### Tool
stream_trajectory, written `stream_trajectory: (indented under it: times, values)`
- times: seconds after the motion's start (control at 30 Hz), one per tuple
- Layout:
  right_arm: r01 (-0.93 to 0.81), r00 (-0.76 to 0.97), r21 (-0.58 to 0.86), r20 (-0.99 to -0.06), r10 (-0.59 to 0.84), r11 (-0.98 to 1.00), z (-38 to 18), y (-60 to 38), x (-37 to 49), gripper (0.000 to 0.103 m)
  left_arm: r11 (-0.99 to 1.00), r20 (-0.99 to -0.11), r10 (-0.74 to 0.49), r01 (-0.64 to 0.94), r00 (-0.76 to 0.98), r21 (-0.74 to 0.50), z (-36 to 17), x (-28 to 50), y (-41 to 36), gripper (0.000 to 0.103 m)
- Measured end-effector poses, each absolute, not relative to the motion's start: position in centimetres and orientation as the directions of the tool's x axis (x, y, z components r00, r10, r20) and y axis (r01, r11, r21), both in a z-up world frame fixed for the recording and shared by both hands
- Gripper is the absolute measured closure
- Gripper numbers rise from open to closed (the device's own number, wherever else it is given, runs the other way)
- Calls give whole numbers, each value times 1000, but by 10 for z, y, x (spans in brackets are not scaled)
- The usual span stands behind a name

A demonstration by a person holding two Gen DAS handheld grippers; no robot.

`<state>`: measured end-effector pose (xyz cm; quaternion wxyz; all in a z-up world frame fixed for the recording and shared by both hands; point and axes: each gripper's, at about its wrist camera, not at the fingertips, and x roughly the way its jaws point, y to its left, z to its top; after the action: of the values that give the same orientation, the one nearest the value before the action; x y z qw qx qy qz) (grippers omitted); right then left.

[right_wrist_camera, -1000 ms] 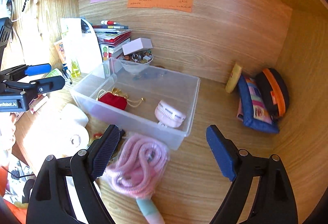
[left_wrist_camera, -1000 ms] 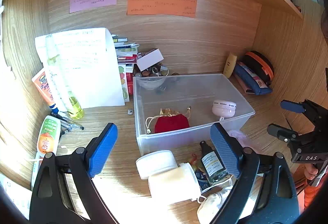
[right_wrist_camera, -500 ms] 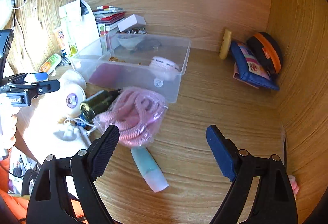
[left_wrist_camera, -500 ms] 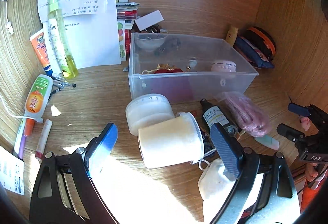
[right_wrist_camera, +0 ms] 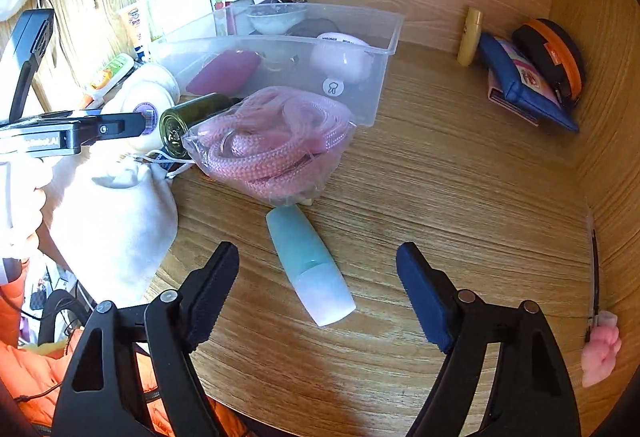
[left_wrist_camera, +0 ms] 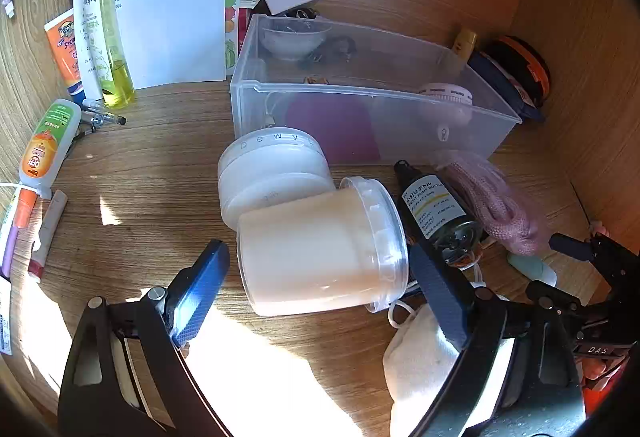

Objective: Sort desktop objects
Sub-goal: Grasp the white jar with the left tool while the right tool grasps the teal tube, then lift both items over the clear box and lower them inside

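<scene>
A white lidded tub lies on its side on the desk. My left gripper is open and straddles it; neither pad visibly presses on it. A round white jar, a dark bottle and a bagged pink rope lie in front of the clear bin. The bin holds a red pouch, a pink round case and a small bowl. My right gripper is low over a teal-and-white tube. Its jaws are closing, the tube lies between them, and the pads are clear of it.
A white drawstring pouch lies at the front left. A yellow spray bottle, lotion tubes, pens and papers crowd the left side. Pencil cases and a yellow tube lean in the back right corner. Wooden walls enclose the desk.
Both grippers have sunk toward the desk. The left one has come down around the tub. The right one now has the teal tube between its fingers, which stand narrower.
</scene>
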<state>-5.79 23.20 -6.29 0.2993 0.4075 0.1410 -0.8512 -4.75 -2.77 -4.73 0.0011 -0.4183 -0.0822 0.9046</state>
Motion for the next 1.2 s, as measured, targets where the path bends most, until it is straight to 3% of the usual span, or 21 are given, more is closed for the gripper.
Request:
stream_trajectory:
  times: [0.17, 0.2, 0.27, 0.4, 0.5, 1.2]
  values:
    - [642, -467, 14, -786, -405, -766, -66, 229, -61, 42, -980, -751, 92, 74, -653, -184, -51, -52, -31, 12]
    - [648, -466, 11, -786, -407, -762, -66, 228, -61, 46, -978, -752, 100, 75, -652, -194, -51, -52, -31, 14]
    - [657, -462, 4, -788, -406, -754, -67, 225, -61, 52, -974, -756, 112, 79, -645, -212, -54, -54, -32, 29]
    - [664, -457, 0, -792, -405, -748, -69, 221, -64, 64, -966, -753, 136, 82, -644, -244, -57, -55, -35, 30]
    - [661, -458, 9, -787, -413, -751, -68, 220, -64, 79, -968, -745, 126, 84, -655, -237, -56, -53, -33, 31]
    - [669, -509, 32, -709, -489, -743, -23, 232, -41, 80, -976, -690, 86, 80, -719, -205, -32, -27, -31, 37]
